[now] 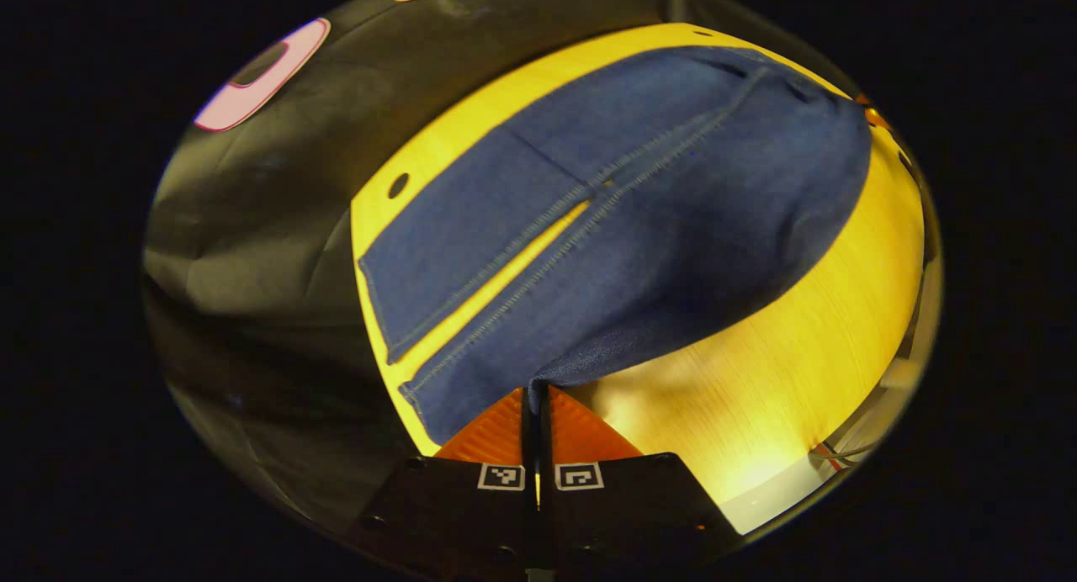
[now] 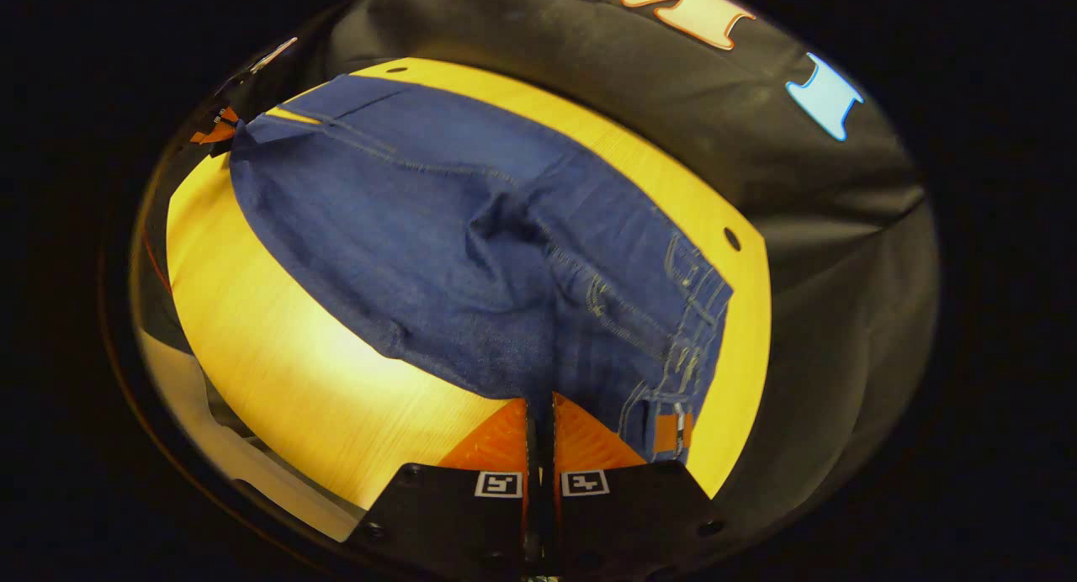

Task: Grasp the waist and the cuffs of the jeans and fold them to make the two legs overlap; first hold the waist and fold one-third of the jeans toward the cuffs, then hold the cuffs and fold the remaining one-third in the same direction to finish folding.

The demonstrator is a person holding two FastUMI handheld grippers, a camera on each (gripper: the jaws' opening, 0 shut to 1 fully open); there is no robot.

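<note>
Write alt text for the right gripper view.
The right claw is shut on the near edge of blue jeans at the waist end, lifting that edge off a yellow wooden table. The legs stretch away toward the far left, with black cloth behind.

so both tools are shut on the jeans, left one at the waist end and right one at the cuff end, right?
Not quite: the ends are swapped. In the left gripper view the left tool pinches the jeans by the cuff end, with the two leg hems beside it. In the right gripper view the right tool pinches the waist end, by the belt loops. Both are shut on the jeans, on the yellow table.
</note>
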